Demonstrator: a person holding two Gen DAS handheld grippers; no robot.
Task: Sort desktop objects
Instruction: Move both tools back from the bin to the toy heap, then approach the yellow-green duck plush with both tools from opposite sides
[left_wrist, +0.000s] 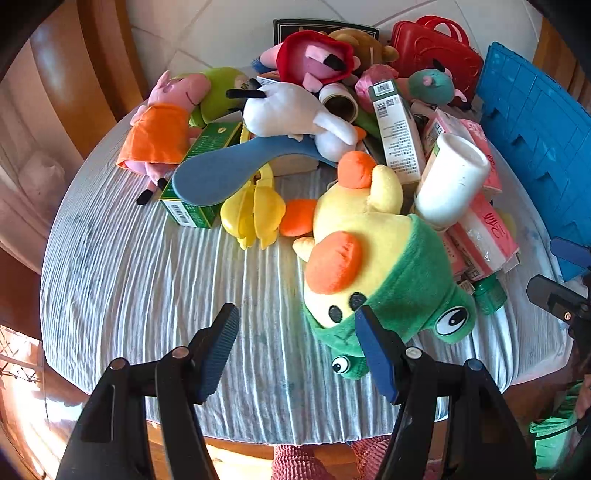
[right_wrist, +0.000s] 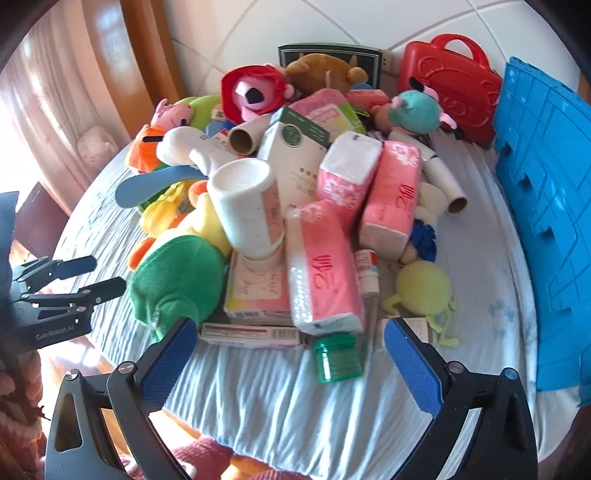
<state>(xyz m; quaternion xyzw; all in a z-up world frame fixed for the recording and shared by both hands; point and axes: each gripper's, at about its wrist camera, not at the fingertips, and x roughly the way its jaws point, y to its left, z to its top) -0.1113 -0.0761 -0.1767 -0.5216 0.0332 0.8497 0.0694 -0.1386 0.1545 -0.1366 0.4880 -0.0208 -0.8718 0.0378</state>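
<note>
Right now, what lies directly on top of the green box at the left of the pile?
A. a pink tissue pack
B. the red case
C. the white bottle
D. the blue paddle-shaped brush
D: in the left wrist view the blue paddle-shaped brush rests across the green box, beside the toy bananas.

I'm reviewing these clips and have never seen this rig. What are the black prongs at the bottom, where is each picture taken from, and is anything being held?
A person holds a two-finger tool in each hand, with a camera looking along its fingers. One picture comes from the left gripper, the other from the right gripper. Both have their jaws open and hold nothing. On the cloth-covered table lies a heap of things to sort: a yellow duck plush in a green frog hood, pink tissue packs, a small green jar, and a blue crate beside it.
</note>
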